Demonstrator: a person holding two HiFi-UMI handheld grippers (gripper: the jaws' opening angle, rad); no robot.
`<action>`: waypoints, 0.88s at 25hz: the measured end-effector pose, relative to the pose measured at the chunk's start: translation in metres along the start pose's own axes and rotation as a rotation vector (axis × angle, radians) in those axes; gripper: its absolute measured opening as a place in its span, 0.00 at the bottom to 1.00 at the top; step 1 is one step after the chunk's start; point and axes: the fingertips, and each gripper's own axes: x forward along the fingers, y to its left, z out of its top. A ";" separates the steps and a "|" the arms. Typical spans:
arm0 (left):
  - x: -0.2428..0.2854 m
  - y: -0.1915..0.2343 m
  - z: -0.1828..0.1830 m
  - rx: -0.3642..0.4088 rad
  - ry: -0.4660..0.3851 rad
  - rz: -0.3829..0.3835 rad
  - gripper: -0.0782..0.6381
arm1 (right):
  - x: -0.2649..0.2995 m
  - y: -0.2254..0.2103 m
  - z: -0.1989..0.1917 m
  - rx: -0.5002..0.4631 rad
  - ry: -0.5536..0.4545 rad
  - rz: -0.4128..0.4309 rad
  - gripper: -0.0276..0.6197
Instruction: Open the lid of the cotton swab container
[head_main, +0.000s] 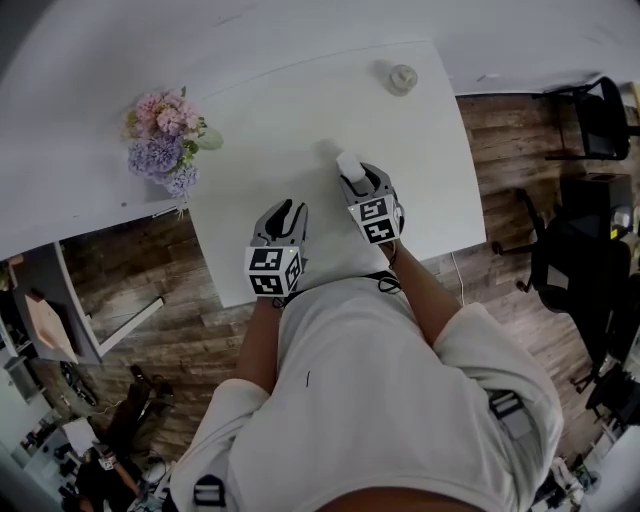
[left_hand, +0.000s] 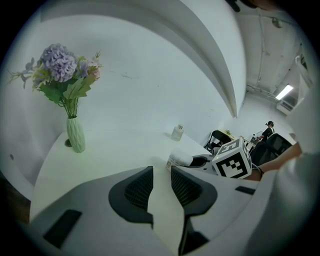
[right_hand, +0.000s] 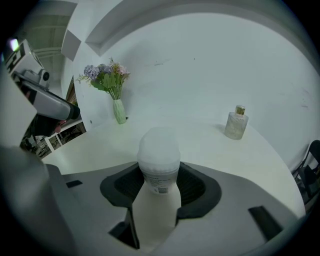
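The cotton swab container (right_hand: 159, 155) is a white cylinder with a frosted domed lid and a printed label. It stands upright on the white table (head_main: 300, 110) between the pads of my right gripper (right_hand: 159, 187), which close on its sides below the lid. From the head view the container (head_main: 350, 163) pokes out just past the right gripper (head_main: 362, 180). My left gripper (head_main: 288, 215) sits to the left and nearer the table's front edge, apart from the container. Its jaws (left_hand: 161, 182) stand partly open with only bare table between them. The container (left_hand: 181, 159) shows at its right.
A vase of purple and pink flowers (head_main: 165, 145) stands at the table's far left corner. A small glass bottle (head_main: 402, 77) is at the far right corner. Black office chairs (head_main: 600, 115) stand on the wooden floor to the right.
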 end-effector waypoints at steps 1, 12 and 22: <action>0.000 0.000 -0.001 0.001 0.001 0.000 0.28 | -0.001 0.000 0.000 -0.001 -0.002 0.006 0.35; 0.002 -0.010 0.011 0.048 -0.024 -0.036 0.28 | -0.032 0.001 0.011 -0.016 -0.056 0.192 0.34; 0.007 -0.058 0.027 0.269 0.026 -0.275 0.28 | -0.091 0.010 0.026 -0.158 -0.026 0.479 0.34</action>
